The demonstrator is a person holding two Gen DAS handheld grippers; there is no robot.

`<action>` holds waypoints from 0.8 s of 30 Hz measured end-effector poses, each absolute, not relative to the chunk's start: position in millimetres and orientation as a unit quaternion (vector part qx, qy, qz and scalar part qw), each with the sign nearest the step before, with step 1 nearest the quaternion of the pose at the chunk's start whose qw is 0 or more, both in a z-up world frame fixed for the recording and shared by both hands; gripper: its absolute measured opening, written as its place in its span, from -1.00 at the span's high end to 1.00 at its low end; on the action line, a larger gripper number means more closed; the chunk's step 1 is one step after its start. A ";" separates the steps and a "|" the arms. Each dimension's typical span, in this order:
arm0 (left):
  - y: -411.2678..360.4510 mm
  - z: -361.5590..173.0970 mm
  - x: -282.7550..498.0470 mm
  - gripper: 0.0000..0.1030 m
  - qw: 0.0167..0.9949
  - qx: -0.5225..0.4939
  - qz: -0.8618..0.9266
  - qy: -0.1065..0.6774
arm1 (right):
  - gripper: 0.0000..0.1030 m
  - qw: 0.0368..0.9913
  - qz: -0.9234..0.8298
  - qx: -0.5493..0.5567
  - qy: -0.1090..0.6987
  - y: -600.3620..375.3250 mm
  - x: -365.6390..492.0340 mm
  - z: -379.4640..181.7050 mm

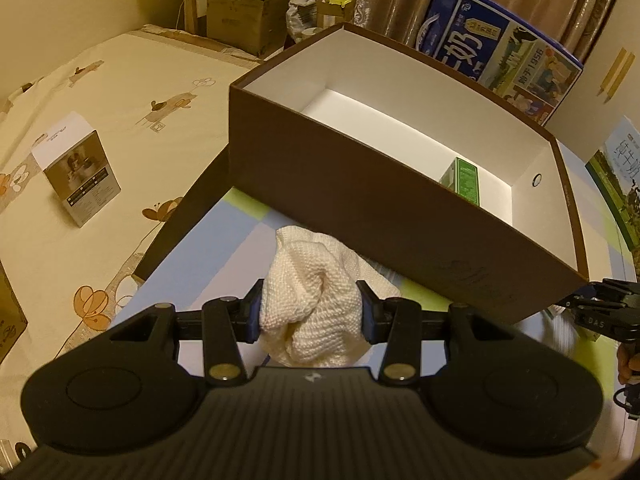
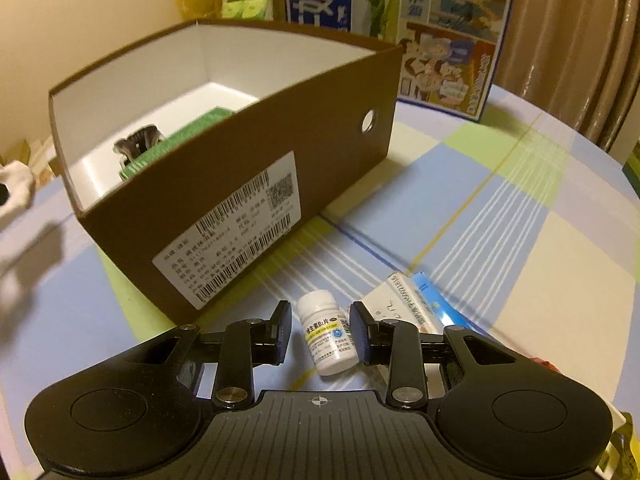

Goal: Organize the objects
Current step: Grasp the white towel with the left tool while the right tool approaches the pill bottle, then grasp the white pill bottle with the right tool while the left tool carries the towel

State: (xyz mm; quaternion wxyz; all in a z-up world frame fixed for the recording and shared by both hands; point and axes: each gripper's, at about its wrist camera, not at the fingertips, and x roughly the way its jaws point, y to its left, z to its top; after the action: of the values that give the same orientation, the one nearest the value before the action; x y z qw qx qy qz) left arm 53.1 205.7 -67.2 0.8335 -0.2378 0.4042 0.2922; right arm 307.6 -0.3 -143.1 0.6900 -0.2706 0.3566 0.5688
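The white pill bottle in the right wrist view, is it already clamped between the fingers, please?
No, the white pill bottle stands between the right gripper's open fingers, with gaps on both sides.

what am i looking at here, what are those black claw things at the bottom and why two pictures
Each picture comes from a camera on a hand-held two-finger gripper; a person holds one in each hand. The left gripper is shut on a cream knitted cloth. The right gripper is open around a small white pill bottle lying on the checked tablecloth, next to a flat medicine packet. Both views face an open brown shoebox that already holds a green box.
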 end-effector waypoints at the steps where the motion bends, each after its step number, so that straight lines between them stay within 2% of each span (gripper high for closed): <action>1: 206.5 -67.2 51.8 0.23 0.833 -0.238 0.293 0.404 | 0.41 0.691 0.567 -0.274 0.356 0.7 306.3 -144.1; 7: 213.0 -66.6 46.4 0.23 0.833 -0.241 0.296 0.401 | 0.52 0.683 0.563 -0.290 0.363 8.0 297.7 -153.7; 24: 220.4 -69.2 34.1 0.23 0.834 -0.247 0.288 0.401 | 0.53 0.698 0.541 -0.270 0.384 -0.8 275.0 -158.3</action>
State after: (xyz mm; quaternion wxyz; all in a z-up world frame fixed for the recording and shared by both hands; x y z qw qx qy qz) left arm 34.1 220.4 -69.2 0.8339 -0.2470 0.4011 0.2877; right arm 275.0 -0.8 -158.3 0.6979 -0.2702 0.3836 0.5411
